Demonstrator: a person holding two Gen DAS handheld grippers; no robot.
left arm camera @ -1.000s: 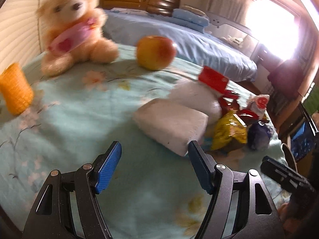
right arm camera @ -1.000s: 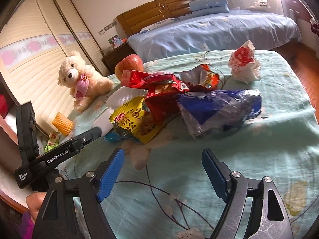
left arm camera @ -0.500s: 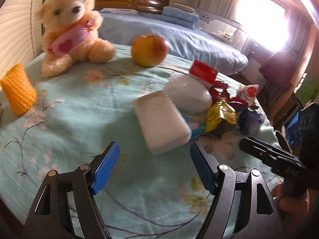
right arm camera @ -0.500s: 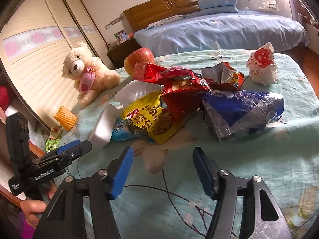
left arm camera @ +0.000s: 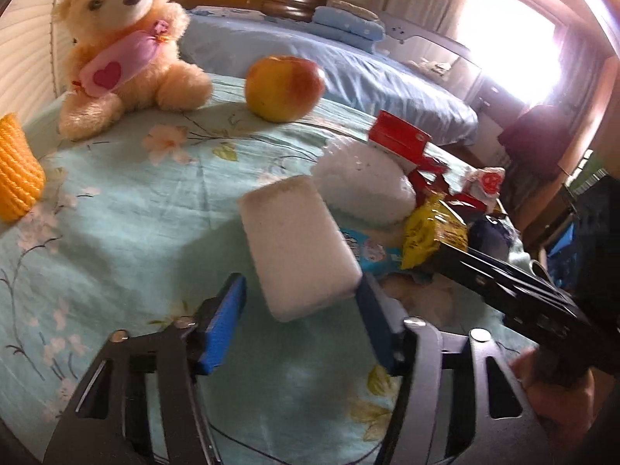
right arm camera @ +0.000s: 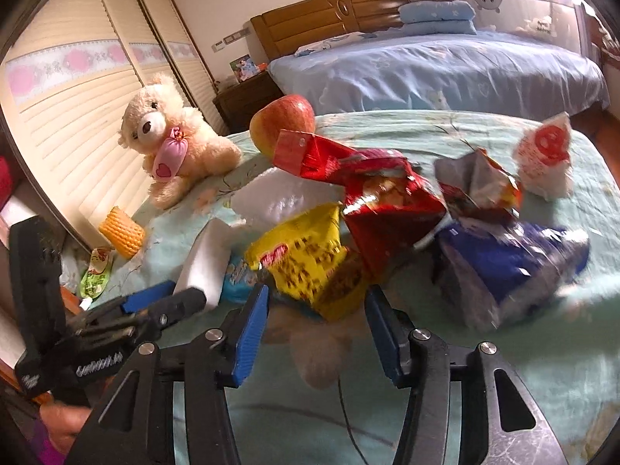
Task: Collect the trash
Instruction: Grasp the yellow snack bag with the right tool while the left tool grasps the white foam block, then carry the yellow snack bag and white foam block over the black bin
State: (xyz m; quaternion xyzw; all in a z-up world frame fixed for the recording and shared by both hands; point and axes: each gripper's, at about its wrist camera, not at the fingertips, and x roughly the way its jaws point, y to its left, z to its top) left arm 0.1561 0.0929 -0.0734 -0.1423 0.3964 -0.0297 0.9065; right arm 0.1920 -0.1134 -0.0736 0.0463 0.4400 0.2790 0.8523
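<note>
**Both grippers closing in on the litter heap**

A table (left arm camera: pixel 128 209) draped in a pale green flowered cloth carries the litter, which lies heaped toward its middle and right side in the left wrist view. The left gripper (left arm camera: pixel 300 306) points down at a white foam block (left arm camera: pixel 298 248) whose near end sits between the blue pads. The jaws are closing; the right pad is at or just beside the block's corner, the left pad stands clear of it, so no grip shows.

The right gripper (right arm camera: pixel 316 319) hangs over the near edge of the heap, its jaws also closing, with the lower corner of a yellow snack bag (right arm camera: pixel 306 255) between the pads and neither pad pressing on it. Behind the yellow bag lie a red snack bag (right arm camera: pixel 379 193), a blue wrapper (right arm camera: pixel 507 259), a torn silver-lined wrapper (right arm camera: pixel 476 182) and a white crumpled wrapper with a red mark (right arm camera: pixel 546 159) toward the far right edge. A white foam lump (left arm camera: pixel 364 186) rests just behind the block.

Along the far left edge sit a teddy bear (left arm camera: pixel 124 42), an apple (left arm camera: pixel 285 87) and a yellow corn toy (left arm camera: pixel 15 170), well apart from the heap.
</note>
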